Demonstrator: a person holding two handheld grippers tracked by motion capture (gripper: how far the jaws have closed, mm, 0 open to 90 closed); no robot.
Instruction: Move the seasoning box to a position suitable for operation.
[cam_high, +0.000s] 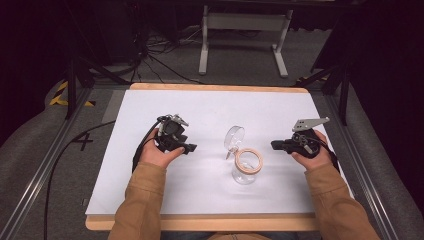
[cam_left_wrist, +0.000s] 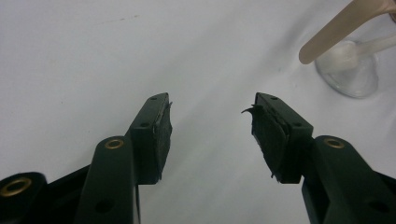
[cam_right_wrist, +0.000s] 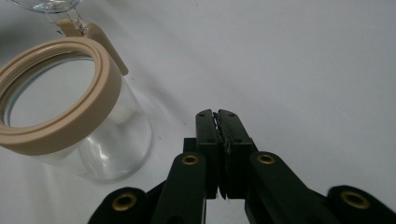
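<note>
the clear glass jar with a beige rubber rim (cam_high: 246, 166), lid hinged back, is seen mid-worktop (cam_high: 210, 107) between the gaping, empty left claw (cam_high: 191, 148) and the closed, empty right claw (cam_high: 274, 145); it is judged fragile, slippery, best gripped at the rim.

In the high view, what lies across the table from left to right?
Left gripper, jaws open → clear glass jar with a beige rubber sealing ring, its hinged glass lid flipped open → right gripper, jaws shut; all over the white table top.
</note>
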